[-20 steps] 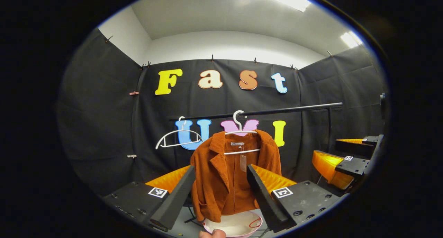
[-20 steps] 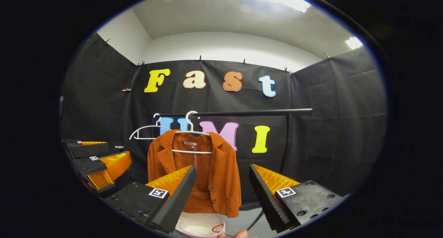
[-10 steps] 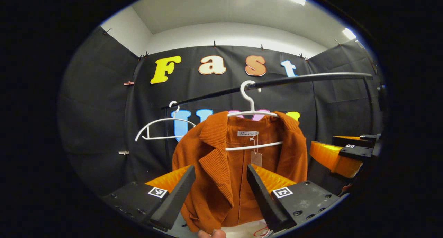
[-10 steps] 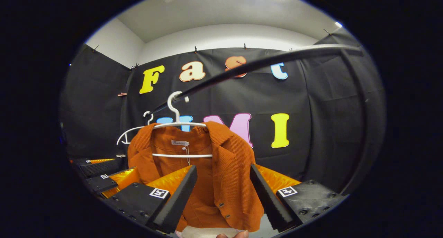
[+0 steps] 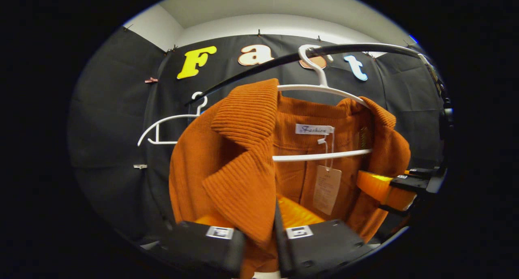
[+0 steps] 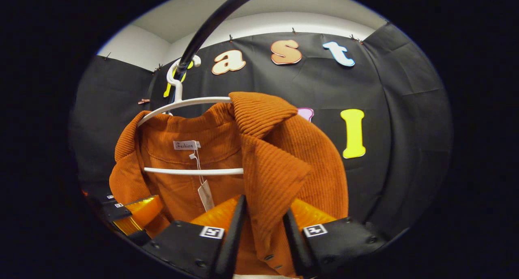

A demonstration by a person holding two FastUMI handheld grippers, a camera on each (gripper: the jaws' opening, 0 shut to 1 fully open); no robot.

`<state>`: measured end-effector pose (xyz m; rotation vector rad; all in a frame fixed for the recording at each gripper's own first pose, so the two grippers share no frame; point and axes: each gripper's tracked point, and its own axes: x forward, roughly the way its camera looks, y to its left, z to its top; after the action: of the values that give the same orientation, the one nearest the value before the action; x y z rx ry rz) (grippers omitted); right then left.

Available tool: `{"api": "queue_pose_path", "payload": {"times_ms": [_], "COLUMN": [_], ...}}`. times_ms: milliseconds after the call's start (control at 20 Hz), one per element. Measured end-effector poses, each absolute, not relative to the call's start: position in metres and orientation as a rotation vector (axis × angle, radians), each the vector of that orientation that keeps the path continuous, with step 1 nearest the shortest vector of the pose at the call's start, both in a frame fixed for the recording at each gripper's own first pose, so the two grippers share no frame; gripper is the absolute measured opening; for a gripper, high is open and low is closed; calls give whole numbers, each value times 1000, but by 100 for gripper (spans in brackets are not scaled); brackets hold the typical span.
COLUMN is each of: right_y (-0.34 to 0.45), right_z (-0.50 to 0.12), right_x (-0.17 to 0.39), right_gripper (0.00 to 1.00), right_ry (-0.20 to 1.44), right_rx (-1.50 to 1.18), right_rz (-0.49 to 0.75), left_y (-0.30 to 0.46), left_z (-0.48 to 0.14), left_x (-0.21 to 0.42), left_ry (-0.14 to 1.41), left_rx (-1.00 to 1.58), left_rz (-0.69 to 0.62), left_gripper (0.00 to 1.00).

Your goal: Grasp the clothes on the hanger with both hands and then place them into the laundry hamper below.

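- Up close, the rust-orange ribbed-knit jacket (image 5: pixel 227 165) hangs on a thin white plastic hanger (image 5: pixel 324 88), whose hook rides a black metal rail (image 5: pixel 259 66) above and ahead of both tools.
- In the left gripper view, the left gripper (image 5: pixel 259 238) has its two fingers drawn close together on the front lapel edge of the jacket; the knit fold runs down between them and both fingers press on it (a pinch).
- In the right gripper view, the right gripper (image 6: pixel 263 234) likewise has its fingers narrowed on the opposite lapel edge, the cloth caught between them with both fingers against it.
- Just behind each grip, the jacket's open front shows the hanger's lower crossbar, a small white neck label and a pale paper swing tag (image 5: pixel 326 189) dangling on a string.
- Off to the right of the left gripper's own fingers, the right gripper's body shows at the jacket's far front edge; off to the lower left in the right gripper view, the left gripper's body shows beside the other front edge.
- Farther along the rail, to the left of the jacket in the left gripper view, a second bare white hanger (image 5: pixel 162 127) hangs.
- Behind everything hangs the black cloth wall (image 6: pixel 397 108).
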<state>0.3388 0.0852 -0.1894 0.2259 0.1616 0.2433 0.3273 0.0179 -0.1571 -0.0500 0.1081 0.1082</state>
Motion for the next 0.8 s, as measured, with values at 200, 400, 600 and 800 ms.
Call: {"api": "queue_pose_path", "payload": {"times_ms": [200, 400, 600, 800], "right_y": [88, 93, 97, 98], "right_z": [-211, -207, -206, -217], "right_x": [337, 337, 331, 319], "right_gripper": [8, 8, 4, 4], "right_ry": [323, 324, 379, 585], "right_rx": [365, 346, 356, 480], "right_rz": [261, 287, 342, 431], "left_y": [28, 26, 22, 22], "left_z": [-167, -167, -168, -165], "left_x": [333, 334, 335, 328], "left_ry": [169, 180, 220, 295], "left_rx": [-79, -103, -84, -105], "left_rz": [125, 94, 42, 4], "left_gripper": [11, 11, 6, 5]}}
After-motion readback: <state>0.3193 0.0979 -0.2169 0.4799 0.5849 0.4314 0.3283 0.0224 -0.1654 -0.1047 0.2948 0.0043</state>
